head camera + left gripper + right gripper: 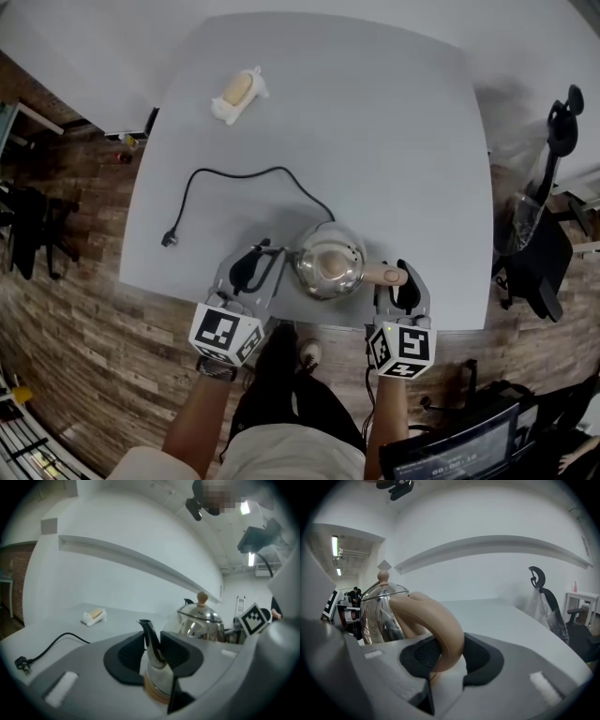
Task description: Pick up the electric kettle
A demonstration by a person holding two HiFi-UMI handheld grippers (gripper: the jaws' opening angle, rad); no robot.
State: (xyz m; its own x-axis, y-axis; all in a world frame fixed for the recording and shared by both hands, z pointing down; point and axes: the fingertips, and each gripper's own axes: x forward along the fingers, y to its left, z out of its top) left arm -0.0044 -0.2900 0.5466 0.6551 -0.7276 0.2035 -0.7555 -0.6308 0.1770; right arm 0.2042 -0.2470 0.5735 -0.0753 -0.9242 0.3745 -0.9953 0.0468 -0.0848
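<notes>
The round, polished-steel electric kettle (328, 262) sits at the near edge of the broad grey table (394, 141), right in front of me, and I have it from both sides. My right gripper (445, 653) is closed around the thick, curved tan handle (436, 620); the dark pads look to bear on it from either side. My left gripper (152, 651) has its jaws drawn in on the thin steel spout (151, 641), which stands upright between the pads.

I judge the grasp to be almost made and the lift not yet begun. The handle should carry the weight. The spout is narrow and slick, so I would use the left side only to steady the body. Both hands need to rise together and straight up, or the kettle will tip towards the lighter grip.

Around it the table is open. A black office chair (544, 253) stands off the table's right side, well apart. The black power cord (234, 174) runs from the kettle's far side out to its plug (169, 239) at the left. It lies loose and unplugged but will trail along on the lift — I should watch for drag. A small white and yellow object (237, 94) lies at the far left, well clear.
</notes>
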